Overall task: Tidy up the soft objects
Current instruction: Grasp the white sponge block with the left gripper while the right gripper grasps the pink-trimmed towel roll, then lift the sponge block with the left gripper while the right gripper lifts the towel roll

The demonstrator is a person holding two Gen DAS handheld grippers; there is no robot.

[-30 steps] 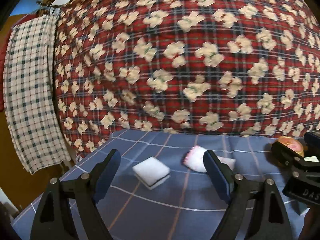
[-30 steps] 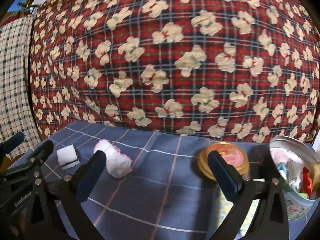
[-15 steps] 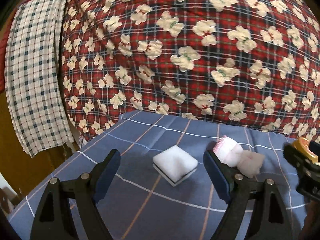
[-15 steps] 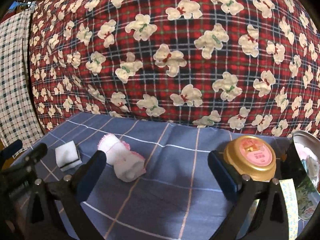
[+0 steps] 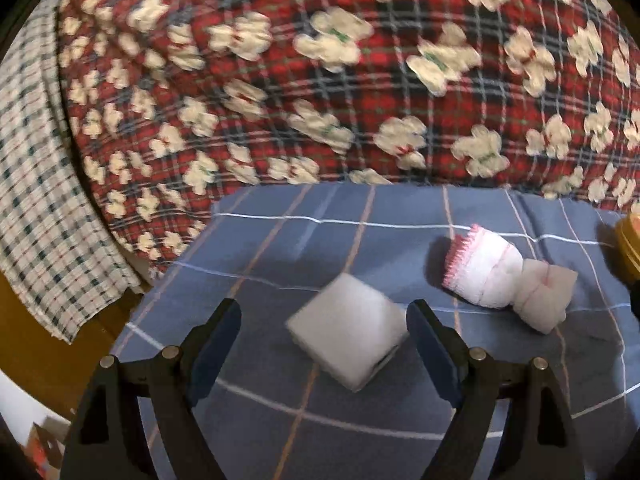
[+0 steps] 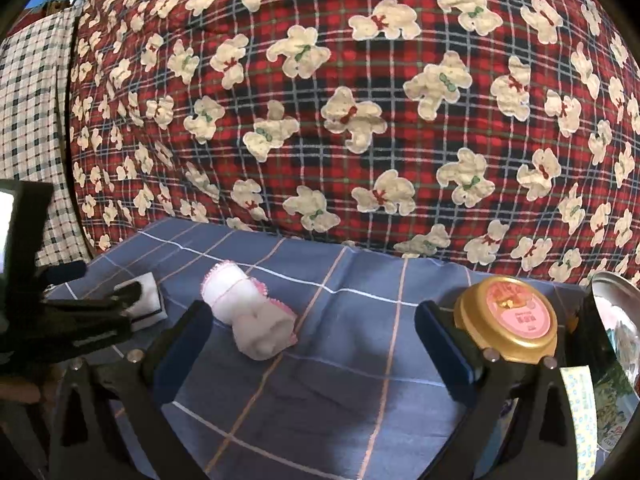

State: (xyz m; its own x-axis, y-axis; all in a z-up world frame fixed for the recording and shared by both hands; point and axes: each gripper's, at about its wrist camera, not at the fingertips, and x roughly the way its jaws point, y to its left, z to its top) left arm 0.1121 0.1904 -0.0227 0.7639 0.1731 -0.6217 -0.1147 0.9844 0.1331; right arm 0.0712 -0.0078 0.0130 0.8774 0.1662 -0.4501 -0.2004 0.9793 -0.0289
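- The left gripper is spread wide, nothing pinched, with the white sponge block sitting right in the gap between its two blue-padded fingers. The block looks close to the right-hand pad, but it's blurry, so I can't tell if they touch.
- It's held low and level, pointing across the blue checked cloth toward the far side.
- The right gripper is also wide open and holding nothing, held low over the near part of the cloth.
- The rolled white cloth with pink trim lies just beyond its left finger, a bit toward the middle, flat on the blue cloth.
- The gold-lidded jar stands right behind the right finger's tip.
- From the left view, the pink-trimmed roll is off to the right and farther back than the sponge, clearly apart from it. Only a sliver of the jar shows at the right edge.
- The right view catches stuff the left one doesn't: a shiny metal container at the far right edge with colorful bits in it (too cut off to name), plus the left gripper's black body half covering the sponge at the left.
- The left view alone shows the sponge's whole top face.
- Behind everything is a big red plaid blanket with teddy bears, and a green-and-white checked fabric hangs at the left.
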